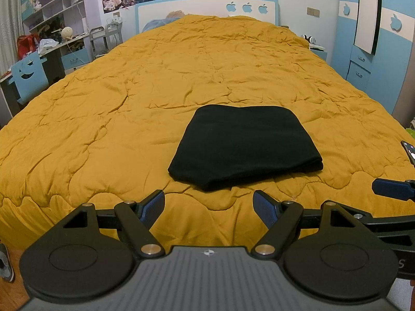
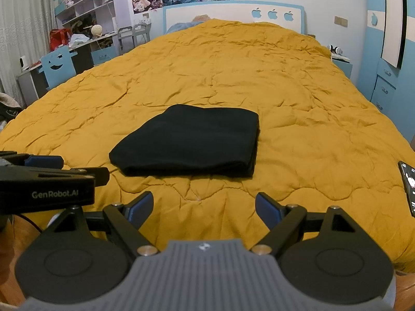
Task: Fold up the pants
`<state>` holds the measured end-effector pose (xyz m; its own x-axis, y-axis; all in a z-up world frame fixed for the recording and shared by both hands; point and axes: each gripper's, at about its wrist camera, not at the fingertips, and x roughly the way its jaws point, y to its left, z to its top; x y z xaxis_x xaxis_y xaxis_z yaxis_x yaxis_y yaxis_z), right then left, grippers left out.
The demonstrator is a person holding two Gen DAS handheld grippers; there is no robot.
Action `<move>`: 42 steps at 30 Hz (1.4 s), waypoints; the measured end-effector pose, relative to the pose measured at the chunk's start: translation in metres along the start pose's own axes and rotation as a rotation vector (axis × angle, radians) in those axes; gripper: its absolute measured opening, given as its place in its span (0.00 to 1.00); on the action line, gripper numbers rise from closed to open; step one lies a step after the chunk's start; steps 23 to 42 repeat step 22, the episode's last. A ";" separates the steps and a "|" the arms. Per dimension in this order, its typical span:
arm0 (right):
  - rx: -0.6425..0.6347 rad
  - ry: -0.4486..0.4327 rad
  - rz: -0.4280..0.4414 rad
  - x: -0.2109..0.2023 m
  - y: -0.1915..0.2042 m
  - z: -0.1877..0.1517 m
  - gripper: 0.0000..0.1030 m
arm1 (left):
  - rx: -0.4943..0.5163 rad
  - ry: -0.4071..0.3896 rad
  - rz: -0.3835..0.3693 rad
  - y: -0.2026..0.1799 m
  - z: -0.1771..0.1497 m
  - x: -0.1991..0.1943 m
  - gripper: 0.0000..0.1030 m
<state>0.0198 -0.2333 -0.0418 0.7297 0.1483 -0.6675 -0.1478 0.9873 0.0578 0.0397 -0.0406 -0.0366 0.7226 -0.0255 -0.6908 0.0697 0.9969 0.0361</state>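
Black pants (image 1: 243,145) lie folded into a flat, compact rectangle on the mustard quilt (image 1: 155,90), near the bed's front edge; the right wrist view shows the pants (image 2: 192,145) left of centre. My left gripper (image 1: 208,203) hovers open just short of the bundle, nothing between its fingers. My right gripper (image 2: 203,206) is also open and empty, held back from the pants over the quilt (image 2: 298,103) edge. Each gripper shows at the side of the other's view.
A phone (image 2: 409,186) lies on the quilt at the right edge. A blue chair (image 1: 28,75) and cluttered desk stand left of the bed, a blue wardrobe (image 1: 373,51) to the right, the headboard (image 1: 207,7) far behind. Wooden floor shows below.
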 end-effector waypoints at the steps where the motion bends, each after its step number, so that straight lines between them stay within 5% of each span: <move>1: 0.000 0.000 0.000 0.000 0.000 0.000 0.79 | 0.000 0.001 0.000 0.000 0.000 0.000 0.88; 42: 0.000 -0.002 -0.003 0.000 0.001 0.000 0.79 | -0.006 -0.021 0.004 0.002 0.002 -0.003 0.88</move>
